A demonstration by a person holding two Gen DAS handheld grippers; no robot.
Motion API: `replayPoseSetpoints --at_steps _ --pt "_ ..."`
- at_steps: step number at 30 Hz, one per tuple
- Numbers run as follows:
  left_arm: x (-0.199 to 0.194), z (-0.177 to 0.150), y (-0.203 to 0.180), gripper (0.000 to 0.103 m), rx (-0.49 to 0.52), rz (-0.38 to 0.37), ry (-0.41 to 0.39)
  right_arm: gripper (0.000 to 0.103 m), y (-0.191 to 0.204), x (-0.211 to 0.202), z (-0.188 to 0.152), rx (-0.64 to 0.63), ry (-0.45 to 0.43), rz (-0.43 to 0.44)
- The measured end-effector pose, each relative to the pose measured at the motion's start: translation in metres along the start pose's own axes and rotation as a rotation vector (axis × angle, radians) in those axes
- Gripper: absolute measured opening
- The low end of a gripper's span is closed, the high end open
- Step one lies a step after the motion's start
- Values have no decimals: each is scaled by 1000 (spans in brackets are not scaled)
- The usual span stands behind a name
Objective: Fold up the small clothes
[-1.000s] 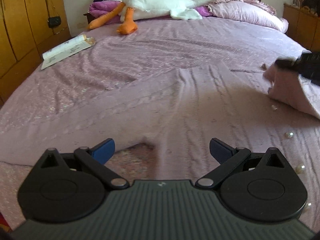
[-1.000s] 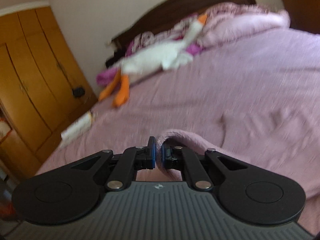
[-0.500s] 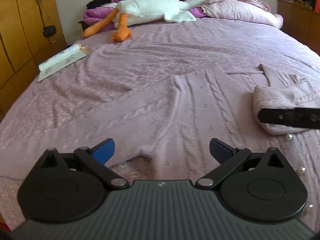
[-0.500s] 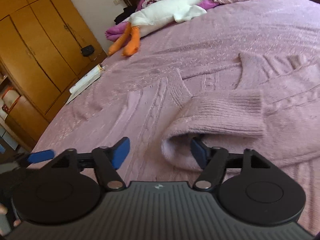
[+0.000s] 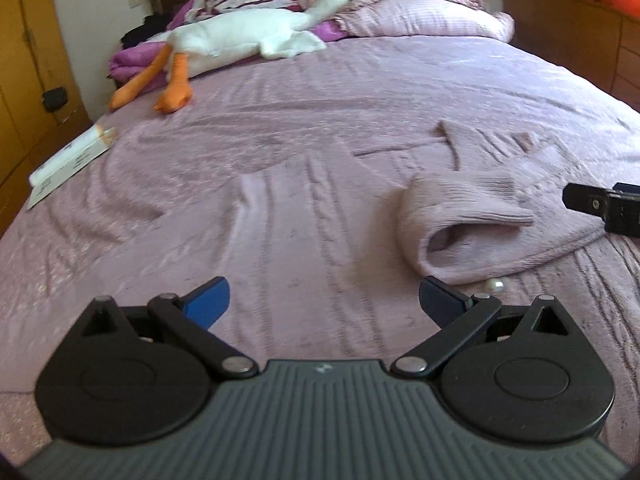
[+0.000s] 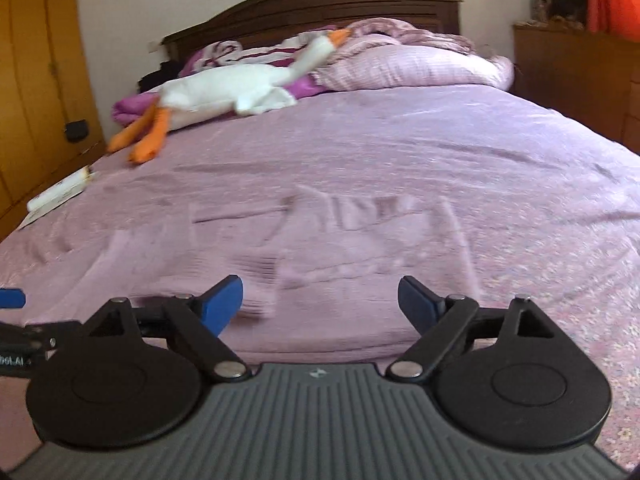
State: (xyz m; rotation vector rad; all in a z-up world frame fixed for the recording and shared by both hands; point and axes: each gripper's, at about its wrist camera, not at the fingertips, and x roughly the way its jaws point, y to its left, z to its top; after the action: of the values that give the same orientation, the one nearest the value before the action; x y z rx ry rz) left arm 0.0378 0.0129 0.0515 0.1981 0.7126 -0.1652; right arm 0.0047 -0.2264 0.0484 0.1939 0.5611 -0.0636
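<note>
Dark wooden headboard (image 6: 312,8), orange wardrobe (image 6: 36,92) left, white wall (image 6: 120,8).

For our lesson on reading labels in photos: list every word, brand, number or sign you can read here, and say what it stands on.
"OOLAI": partial white lettering, cut off by the frame edge, on the left gripper in the right wrist view; uncertain.
Small emblem on the right gripper body: a logo, no letters.
Print on the booklet on the bed: too small to read.

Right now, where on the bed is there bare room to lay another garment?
Bare bedspread lies between the pink knitted sweater and the white plush goose, and right of the sweater in the right wrist view. Crowded: pillows at the headboard, a white booklet at the left edge.
</note>
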Motion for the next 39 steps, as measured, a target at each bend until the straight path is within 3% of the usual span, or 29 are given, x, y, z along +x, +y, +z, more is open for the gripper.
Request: replayPoseSetpoints --at_steps 8,24,27,28,30,31,32,35,39 --pt "11 9 -49 103 142 -16 -48 90 -37 21 -15 41 12 -40" --pt "47 14 -110 95 383 -27 -139 90 -40 41 -34 31 -15 -20" --pt "53 11 -121 86 433 -16 -165 91 -42 40 -35 36 -21 -16" --pt "53 10 -123 78 442 -16 -178 91 -42 41 -36 37 -24 -15" --pt "55 9 -127 56 457 -20 -195 91 -41 40 -37 36 -27 -15" --pt "55 9 -129 34 456 -20 -197 92 -42 40 -37 37 -27 -12" --pt "55 10 -128 19 450 -13 -200 92 -42 40 -38 38 -27 -9" --pt "51 17 -119 11 376 -30 -212 93 -42 40 -38 35 -28 -8" --pt "39 29 -98 10 260 3 -249 93 -42 40 -39 35 -29 -6"
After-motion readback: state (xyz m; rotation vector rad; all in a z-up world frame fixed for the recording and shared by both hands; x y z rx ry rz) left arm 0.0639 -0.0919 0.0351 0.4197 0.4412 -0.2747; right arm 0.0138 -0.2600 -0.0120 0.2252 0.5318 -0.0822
